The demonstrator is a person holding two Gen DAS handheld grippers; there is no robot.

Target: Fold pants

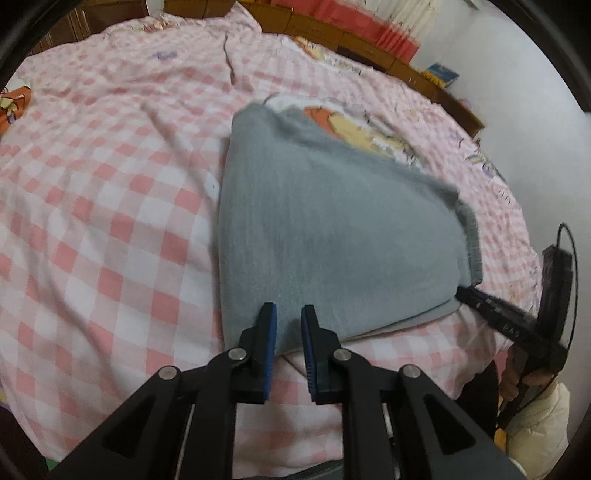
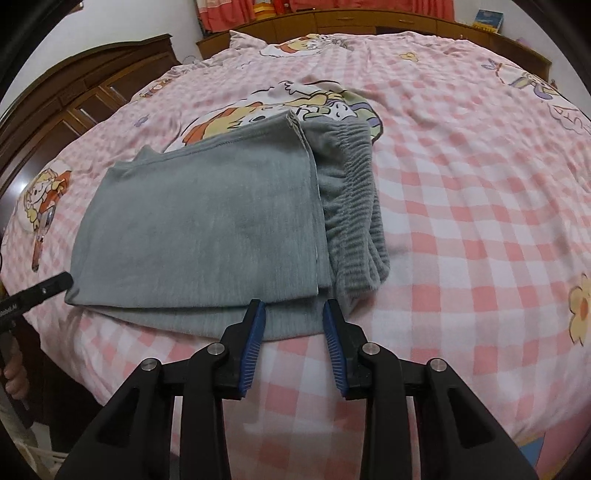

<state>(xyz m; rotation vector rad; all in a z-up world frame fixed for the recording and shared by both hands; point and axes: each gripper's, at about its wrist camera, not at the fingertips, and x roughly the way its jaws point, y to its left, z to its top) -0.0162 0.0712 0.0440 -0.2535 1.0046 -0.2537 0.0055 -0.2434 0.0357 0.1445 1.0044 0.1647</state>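
Observation:
Grey pants [image 1: 332, 236] lie folded in layers on the pink checked bed cover [image 1: 110, 206]; in the right wrist view the pants [image 2: 199, 229] show a ribbed elastic waistband [image 2: 360, 192] at their right side. My left gripper [image 1: 289, 309] is open and empty, its tips over the near edge of the pants. My right gripper [image 2: 294, 304] is open and empty, its tips at the near edge by the waistband. The right gripper also shows in the left wrist view [image 1: 465, 293], touching the pants' right corner. The left gripper's finger [image 2: 55, 282] shows at the pants' left corner.
The bed cover [image 2: 461, 221] has cartoon prints. A wooden headboard shelf [image 2: 369, 18] with a blue box [image 2: 489, 16] runs behind the bed. A dark wooden cabinet [image 2: 74, 92] stands at the left. Red curtains [image 1: 362, 26] hang at the back.

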